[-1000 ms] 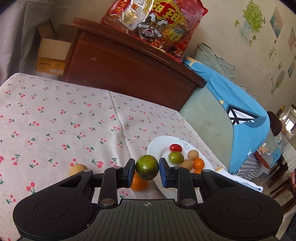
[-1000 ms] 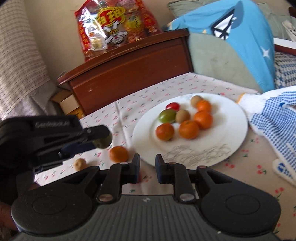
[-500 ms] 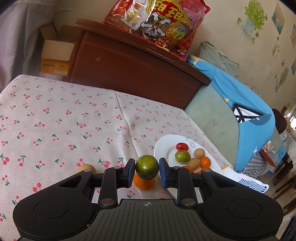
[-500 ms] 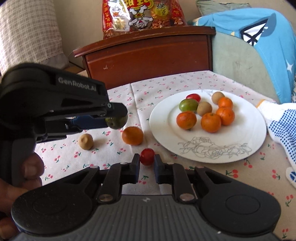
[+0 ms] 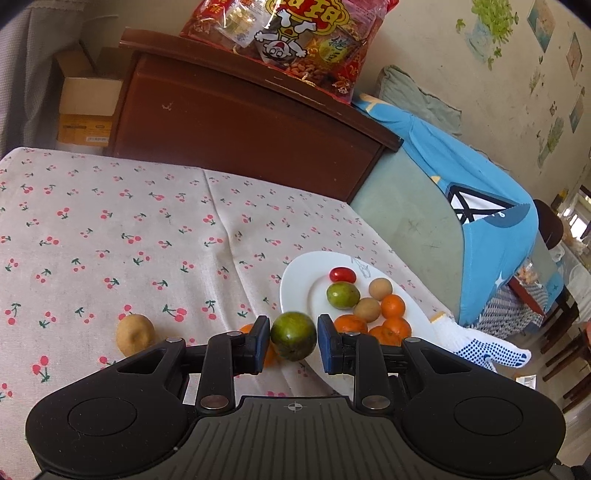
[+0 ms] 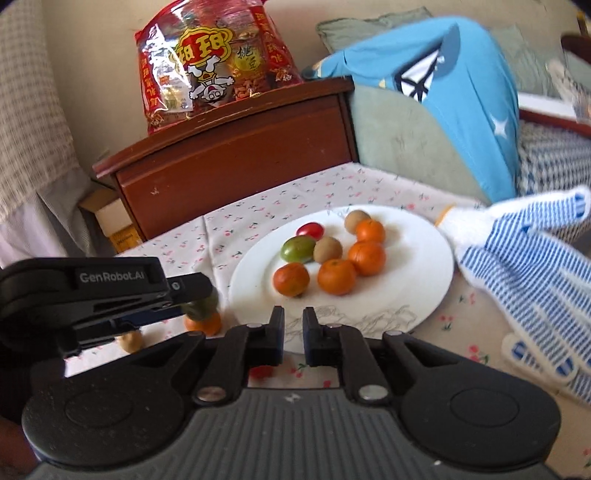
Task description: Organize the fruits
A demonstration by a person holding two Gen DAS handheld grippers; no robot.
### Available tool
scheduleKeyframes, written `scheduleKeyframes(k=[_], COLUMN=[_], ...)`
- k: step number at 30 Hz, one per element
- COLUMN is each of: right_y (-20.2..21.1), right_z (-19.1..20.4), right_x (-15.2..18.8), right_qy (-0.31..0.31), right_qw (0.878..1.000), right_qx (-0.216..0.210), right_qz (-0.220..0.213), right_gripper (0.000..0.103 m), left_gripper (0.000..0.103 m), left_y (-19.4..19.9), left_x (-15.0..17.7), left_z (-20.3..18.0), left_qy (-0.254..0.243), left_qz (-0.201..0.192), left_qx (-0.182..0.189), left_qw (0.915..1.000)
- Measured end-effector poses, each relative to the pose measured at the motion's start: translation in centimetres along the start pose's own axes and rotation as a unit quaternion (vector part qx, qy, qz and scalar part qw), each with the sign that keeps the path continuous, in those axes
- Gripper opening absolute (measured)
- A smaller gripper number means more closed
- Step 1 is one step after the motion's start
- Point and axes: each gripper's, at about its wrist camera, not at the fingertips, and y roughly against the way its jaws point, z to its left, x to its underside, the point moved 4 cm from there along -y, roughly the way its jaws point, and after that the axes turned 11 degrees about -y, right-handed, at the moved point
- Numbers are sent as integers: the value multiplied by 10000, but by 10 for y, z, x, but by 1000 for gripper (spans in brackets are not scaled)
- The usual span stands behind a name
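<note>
My left gripper (image 5: 293, 341) is shut on a round green fruit (image 5: 293, 340) and holds it above the cherry-print cloth, just left of the white plate (image 5: 295, 284). The plate (image 6: 424, 266) holds several oranges, brown fruits, a green fruit (image 6: 297, 248) and a red tomato (image 6: 310, 229). An orange (image 6: 203, 323) lies on the cloth under the held fruit. A brown fruit (image 5: 135, 334) lies further left. My right gripper (image 6: 293, 332) is nearly closed and empty, over the plate's near rim. A small red tomato (image 6: 260, 372) lies on the cloth under its left finger.
A white and blue dotted glove (image 6: 524, 266) lies right of the plate. A dark wooden cabinet (image 5: 240, 122) with a red snack bag (image 5: 291, 33) stands behind the table. A blue garment (image 5: 480, 192) drapes over a green chair at the right.
My left gripper has moved toward the plate with the green fruit. My right gripper has lifted and shifted right; the red tomato that was between its fingertips now lies below them.
</note>
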Motion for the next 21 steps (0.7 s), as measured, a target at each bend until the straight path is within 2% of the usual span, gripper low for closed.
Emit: scheduleKeyframes(k=[6, 8, 15, 18, 21], right_y=[-6, -10, -19, -22, -21], right_z=[14, 17, 18, 17, 21], right_x=[16, 22, 31, 29, 30], right_qy=[235, 370, 568, 498, 733], right_qw=[9988, 9981, 9974, 9978, 9965], right_qx=[-205, -149, -76, -166, -116], right_qz=[369, 474, 428, 405, 394], right_gripper=[16, 18, 20, 20, 18], left_gripper=[25, 25, 25, 24, 26], left_y=[4, 3, 8, 18, 29], left_x=[-5, -4, 3, 6, 8], left_z=[6, 5, 10, 17, 16], left_qy=[111, 74, -8, 0, -181], left_qz=[-124, -94, 233, 305, 309], left_qx=[-51, -58, 25, 17, -23], left_qw=[9998, 9999, 9997, 9995, 9994])
